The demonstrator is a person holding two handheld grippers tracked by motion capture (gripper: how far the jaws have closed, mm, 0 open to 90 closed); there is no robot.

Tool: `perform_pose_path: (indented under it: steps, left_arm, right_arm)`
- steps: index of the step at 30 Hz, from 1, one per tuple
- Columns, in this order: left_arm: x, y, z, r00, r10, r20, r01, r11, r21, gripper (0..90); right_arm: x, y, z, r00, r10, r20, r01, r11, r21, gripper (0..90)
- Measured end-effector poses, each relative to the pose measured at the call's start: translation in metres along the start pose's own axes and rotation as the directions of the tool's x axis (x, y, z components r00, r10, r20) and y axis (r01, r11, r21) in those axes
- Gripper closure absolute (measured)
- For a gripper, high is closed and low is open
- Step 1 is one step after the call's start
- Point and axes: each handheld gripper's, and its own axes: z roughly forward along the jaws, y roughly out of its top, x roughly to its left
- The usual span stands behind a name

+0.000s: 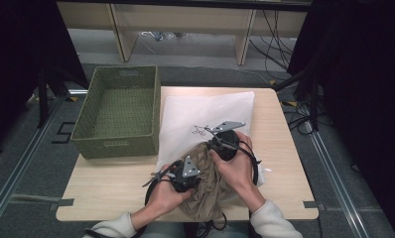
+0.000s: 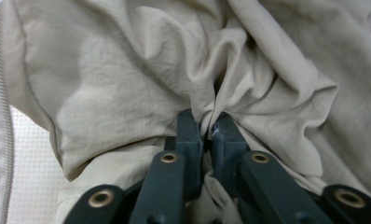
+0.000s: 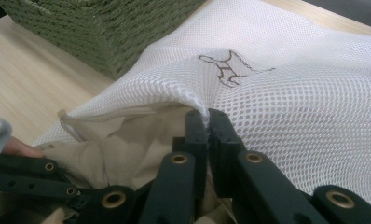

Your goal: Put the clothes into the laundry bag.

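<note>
Beige cloth, a crumpled garment (image 1: 208, 186), lies at the near edge of the table (image 1: 280, 148) in the high view, part of it inside the mouth of a white mesh bag (image 1: 205, 116) and the greater part bunched outside toward the person. The left gripper (image 1: 178, 179) sits on the loose bunch; the right gripper (image 1: 216, 144) sits at the bag's opening, just beyond it. A green woven basket (image 1: 118, 111) stands empty, well apart to the left.

In the left gripper view, the left gripper's (image 2: 207, 128) fingers are pressed together on a fold of the garment (image 2: 127, 84), which gathers into creases at the tips.

In the right gripper view, the fingers of the right gripper (image 3: 207, 119) pinch the bag's hemmed rim (image 3: 174, 91), lifting it; beige cloth shows beneath, left of the fingers.

Assessment: loading appears partly done. Most of the garment remains to be fed in, and the opening is not yet closed.
</note>
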Motion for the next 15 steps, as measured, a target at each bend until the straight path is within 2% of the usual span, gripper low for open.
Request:
perform_pose_path:
  steps: [1,2,3,5,7,8,9,10,11,12,13,14,15]
  left_arm:
    - [0.0,0.0,0.0,1.0,0.0,0.0,0.0,1.0,0.0,83.7]
    - [0.002,0.002,-0.003,0.9992,-0.035,0.019,0.036,0.9985,-0.041,84.1]
    - [0.002,0.002,-0.003,0.9992,-0.035,0.019,0.036,0.9985,-0.041,84.3]
    - [0.003,0.007,-0.009,0.9976,-0.062,0.031,0.064,0.9946,-0.082,84.5]
    - [0.003,0.014,-0.015,0.9967,-0.072,0.038,0.077,0.9881,-0.133,84.9]
    - [0.004,0.021,-0.02,0.9967,-0.078,0.023,0.081,0.9818,-0.172,84.9]
    - [0.004,0.021,-0.02,0.9967,-0.078,0.023,0.081,0.9818,-0.172,84.9]
    - [0.005,0.025,-0.022,0.9958,-0.089,0.022,0.092,0.9782,-0.186,84.9]
    - [0.006,0.028,-0.023,0.9957,-0.091,0.015,0.093,0.9743,-0.205,84.9]
    - [0.01,0.033,-0.023,0.9966,-0.082,0.002,0.081,0.9754,-0.205,84.8]
    - [0.01,0.033,-0.023,0.9966,-0.082,0.002,0.081,0.9754,-0.205,84.7]
    - [0.014,0.034,-0.016,0.9964,-0.082,-0.022,0.075,0.9752,-0.208,84.6]
    - [0.014,0.034,-0.016,0.9964,-0.082,-0.022,0.075,0.9752,-0.208,84.5]
  right_arm:
    - [0.0,0.0,0.0,1.0,0.0,0.0,0.0,1.0,0.0,88.2]
    - [0.002,0.001,-0.001,0.9996,0.028,-0.004,-0.027,1.0,0.008,88.3]
    - [0.002,0.001,-0.001,0.9996,0.028,-0.004,-0.027,1.0,0.008,88.3]
    - [0.004,0.001,-0.002,0.9989,0.047,0.001,-0.047,0.999,0.007,88.3]
    - [0.006,0.002,-0.005,0.9995,0.03,-0.012,-0.03,0.999,-0.013,88.3]
    - [0.008,0.003,-0.007,0.9991,0.04,-0.012,-0.04,0.999,-0.017,88.3]
    - [0.008,0.003,-0.007,0.9991,0.04,-0.012,-0.04,0.999,-0.017,88.3]
    - [0.008,0.004,-0.008,0.9996,0.024,-0.014,-0.024,0.999,-0.025,88.3]
    - [0.01,0.005,-0.01,0.9993,0.034,-0.016,-0.035,0.999,-0.033,88.3]
    - [0.011,0.007,-0.012,0.9994,0.008,-0.034,-0.009,0.999,-0.043,88.3]
    - [0.012,0.007,-0.014,0.9996,0.017,-0.022,-0.018,0.998,-0.052,88.3]
    - [0.012,0.008,-0.015,0.9996,0.016,-0.022,-0.017,0.998,-0.057,88.3]
    - [0.014,0.008,-0.016,0.999,0.039,-0.023,-0.041,0.997,-0.061,88.3]
